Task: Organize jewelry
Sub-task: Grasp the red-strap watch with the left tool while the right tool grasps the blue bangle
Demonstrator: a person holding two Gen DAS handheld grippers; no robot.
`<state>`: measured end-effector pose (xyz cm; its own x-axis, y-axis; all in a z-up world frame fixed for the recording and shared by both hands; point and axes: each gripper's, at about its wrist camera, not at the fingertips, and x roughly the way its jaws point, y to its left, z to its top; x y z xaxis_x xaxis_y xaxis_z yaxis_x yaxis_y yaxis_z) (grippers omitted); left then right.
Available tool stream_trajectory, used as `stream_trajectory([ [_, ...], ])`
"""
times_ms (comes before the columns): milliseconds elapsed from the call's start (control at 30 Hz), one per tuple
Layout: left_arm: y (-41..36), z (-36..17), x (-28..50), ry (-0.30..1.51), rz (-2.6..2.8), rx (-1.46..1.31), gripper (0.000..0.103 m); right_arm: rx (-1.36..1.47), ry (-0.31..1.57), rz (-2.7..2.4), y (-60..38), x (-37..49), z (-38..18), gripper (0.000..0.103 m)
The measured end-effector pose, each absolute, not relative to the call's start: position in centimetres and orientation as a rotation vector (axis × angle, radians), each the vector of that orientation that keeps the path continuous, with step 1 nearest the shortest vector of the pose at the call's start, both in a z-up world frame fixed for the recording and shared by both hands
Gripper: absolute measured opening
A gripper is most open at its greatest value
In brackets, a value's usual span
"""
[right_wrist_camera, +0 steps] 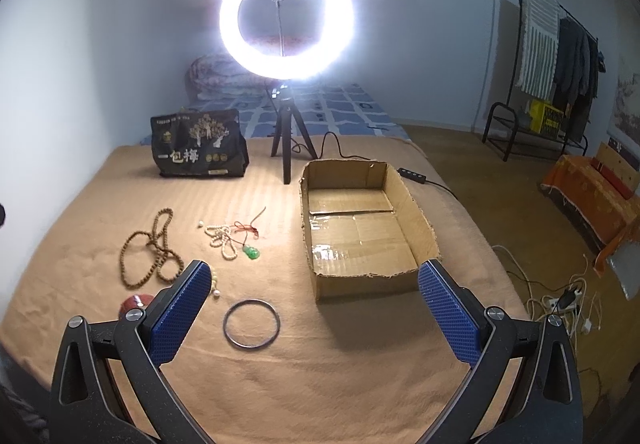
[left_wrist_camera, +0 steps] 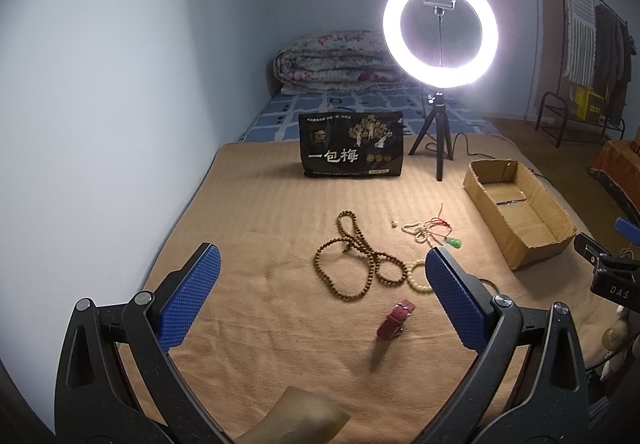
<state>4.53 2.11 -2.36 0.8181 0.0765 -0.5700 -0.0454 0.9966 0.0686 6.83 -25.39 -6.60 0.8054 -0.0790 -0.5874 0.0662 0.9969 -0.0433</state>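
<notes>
Both the left gripper (left_wrist_camera: 322, 292) and right gripper (right_wrist_camera: 314, 304) hover with jaws spread wide, holding nothing. Left of the cardboard box (right_wrist_camera: 416, 212) lie brown beads (right_wrist_camera: 148, 252), a pale strand (right_wrist_camera: 222, 240) and what looks like a green pendant (right_wrist_camera: 252, 253); a metal bangle (right_wrist_camera: 251, 323) lies just before it.

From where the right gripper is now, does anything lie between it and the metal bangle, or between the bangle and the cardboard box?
Nothing visible does. The right gripper is open above the blanket, the metal bangle lies alone between its fingers, and only bare blanket separates it from the cardboard box.
</notes>
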Motion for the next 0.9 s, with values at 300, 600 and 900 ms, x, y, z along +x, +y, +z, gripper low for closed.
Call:
stream_trajectory([
  [300, 5.6, -4.3, 8.1, 0.677, 0.069, 0.087, 0.103, -0.061, 0.714, 0.026, -25.2, 8.4, -8.5, 0.103],
  [600, 5.2, -7.9, 9.0, 0.808, -0.102, 0.029, 0.083, -0.085, 0.844, 0.179, -24.1, 10.1, -11.0, 0.095],
  [900, 0.7, -13.4, 10.0, 1.027, -0.305, 0.008, 0.06, -0.156, 1.018, 0.272, -22.3, 12.0, -15.9, 0.084],
])
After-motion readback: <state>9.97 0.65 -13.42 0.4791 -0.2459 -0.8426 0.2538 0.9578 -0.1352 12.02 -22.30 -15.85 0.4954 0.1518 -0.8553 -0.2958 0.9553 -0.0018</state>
